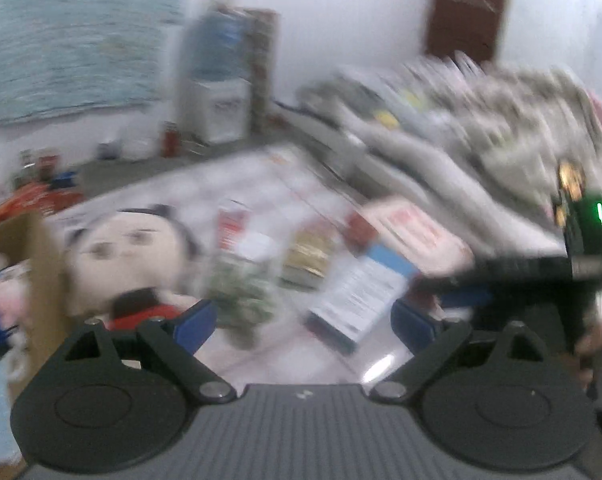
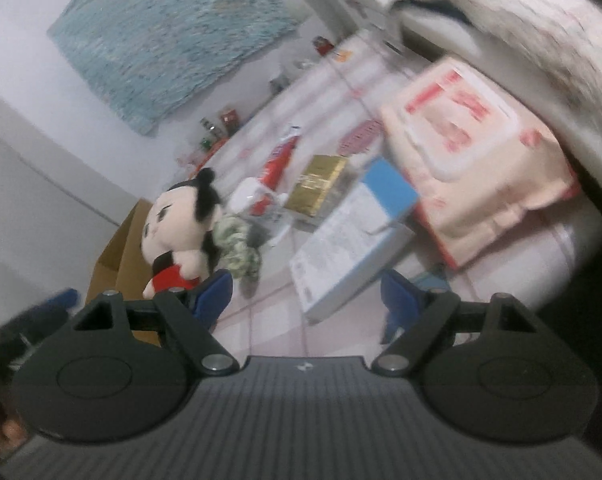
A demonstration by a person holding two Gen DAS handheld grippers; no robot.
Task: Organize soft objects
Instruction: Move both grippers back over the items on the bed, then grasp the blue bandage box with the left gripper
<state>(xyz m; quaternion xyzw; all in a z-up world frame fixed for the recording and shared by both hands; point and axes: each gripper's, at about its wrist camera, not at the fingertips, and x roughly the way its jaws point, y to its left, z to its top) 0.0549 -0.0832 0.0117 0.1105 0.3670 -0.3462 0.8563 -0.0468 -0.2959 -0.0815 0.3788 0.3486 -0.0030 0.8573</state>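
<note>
A plush doll point(image 1: 129, 256) with black hair and a red top sits at the table's left edge, beside a small green camouflage soft piece point(image 1: 241, 296). My left gripper point(image 1: 305, 320) hovers open over the table in front of them, nothing between its blue pads; this view is blurred. In the right wrist view the doll point(image 2: 181, 224) and the camouflage piece point(image 2: 237, 248) lie just beyond the left pad of my right gripper point(image 2: 307, 296), which is open and empty. A soft pink wipes pack point(image 2: 481, 152) lies to the right.
A white and blue box point(image 2: 353, 236), a gold box point(image 2: 317, 184) and a red tube point(image 2: 277, 164) lie on the checked tablecloth point(image 2: 269, 328). A cardboard box point(image 2: 117, 264) stands left of the table. Grey patterned fabric point(image 1: 501, 120) is piled at the right.
</note>
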